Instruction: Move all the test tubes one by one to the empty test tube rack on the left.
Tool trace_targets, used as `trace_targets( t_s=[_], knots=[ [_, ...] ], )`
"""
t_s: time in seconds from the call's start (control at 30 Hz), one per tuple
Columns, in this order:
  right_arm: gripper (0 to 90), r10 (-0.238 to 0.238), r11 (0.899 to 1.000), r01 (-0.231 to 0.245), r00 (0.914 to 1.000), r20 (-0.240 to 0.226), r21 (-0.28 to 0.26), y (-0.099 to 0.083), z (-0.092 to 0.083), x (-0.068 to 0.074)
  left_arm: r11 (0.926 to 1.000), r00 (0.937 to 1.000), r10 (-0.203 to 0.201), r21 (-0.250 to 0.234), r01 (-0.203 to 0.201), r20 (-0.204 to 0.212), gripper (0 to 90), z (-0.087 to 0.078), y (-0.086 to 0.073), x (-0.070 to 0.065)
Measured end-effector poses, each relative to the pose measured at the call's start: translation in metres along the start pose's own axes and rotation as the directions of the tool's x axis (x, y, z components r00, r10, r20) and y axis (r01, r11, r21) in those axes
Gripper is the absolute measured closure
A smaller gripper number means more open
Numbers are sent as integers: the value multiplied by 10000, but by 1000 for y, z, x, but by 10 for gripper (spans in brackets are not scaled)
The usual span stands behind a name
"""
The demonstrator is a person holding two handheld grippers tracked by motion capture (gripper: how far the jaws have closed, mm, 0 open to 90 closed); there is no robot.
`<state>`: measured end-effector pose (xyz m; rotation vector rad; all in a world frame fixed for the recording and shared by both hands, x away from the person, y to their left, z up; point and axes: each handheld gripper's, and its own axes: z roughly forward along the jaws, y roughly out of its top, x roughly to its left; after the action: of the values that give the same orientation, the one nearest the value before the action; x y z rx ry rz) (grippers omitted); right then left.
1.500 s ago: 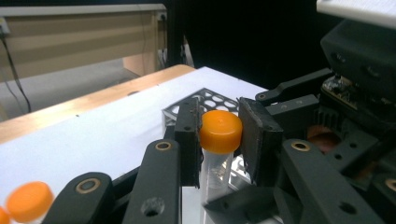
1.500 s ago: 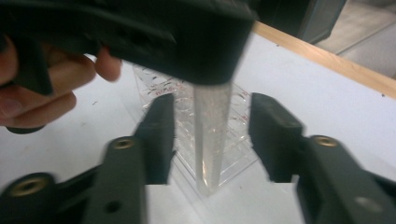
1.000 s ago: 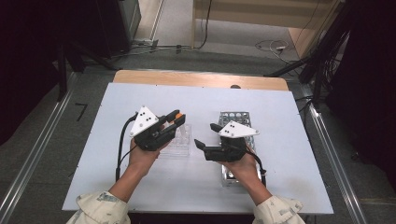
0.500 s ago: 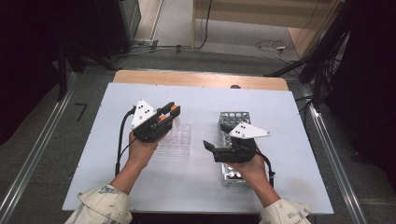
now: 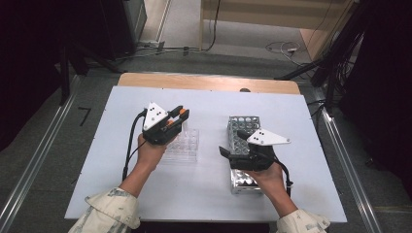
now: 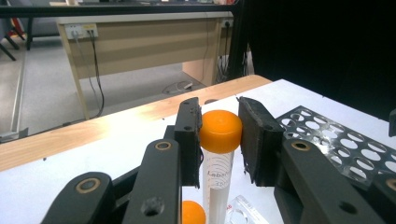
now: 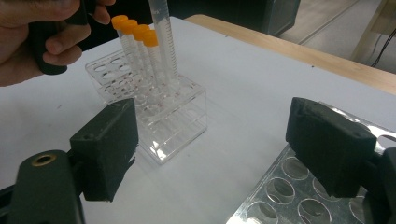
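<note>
My left gripper (image 5: 181, 116) is shut on a clear tube with an orange cap (image 6: 219, 130), held upright just under the cap. The tube (image 7: 163, 39) stands over the far row of the clear plastic rack (image 5: 187, 145), its lower end at a hole. Three more orange-capped tubes (image 7: 133, 28) stand in that rack. My right gripper (image 5: 224, 153) hovers above the metal rack (image 5: 243, 127). Its jaws have just been opening and hold nothing (image 7: 210, 144).
The white table top (image 5: 111, 184) has free room at the near left. Its wooden far edge (image 5: 209, 81) runs behind both racks. The metal rack (image 7: 289, 196) has several vacant holes. A hand (image 7: 42, 32) holds the left gripper's grip.
My right gripper has moved to the right, away from the clear rack, over the metal rack. My left gripper has shifted a little with the tube still in it.
</note>
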<state>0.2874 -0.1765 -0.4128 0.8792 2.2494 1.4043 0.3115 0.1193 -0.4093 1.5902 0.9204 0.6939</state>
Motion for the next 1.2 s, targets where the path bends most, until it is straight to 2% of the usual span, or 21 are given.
trace_targets(
  t_s=[0.17,0.37,0.47,0.6,0.93,1.2],
  knots=[
    [156,21,10000,-21,10000,10,10,0,0,0,9994,9997,237,268,-236,-51,697,4,-6,-3],
    [157,22,10000,-22,10000,32,-55,0,0,0,9988,9999,76,491,-70,-114,697,7,-15,-3],
    [157,51,10000,-50,10000,26,-77,0,-1,0,9987,9998,-65,498,75,-201,697,8,-19,-3],
    [158,61,9999,-60,10000,26,-82,0,-1,0,9987,9996,-58,495,72,-273,696,8,-23,-3],
    [159,59,9999,-59,10000,22,-110,1,-2,0,9973,9995,146,723,-125,-285,695,8,-29,-6],
    [163,47,9999,-46,10000,31,-142,1,-2,0,9974,9991,268,679,-245,-330,692,9,-30,-8]
  ],
)
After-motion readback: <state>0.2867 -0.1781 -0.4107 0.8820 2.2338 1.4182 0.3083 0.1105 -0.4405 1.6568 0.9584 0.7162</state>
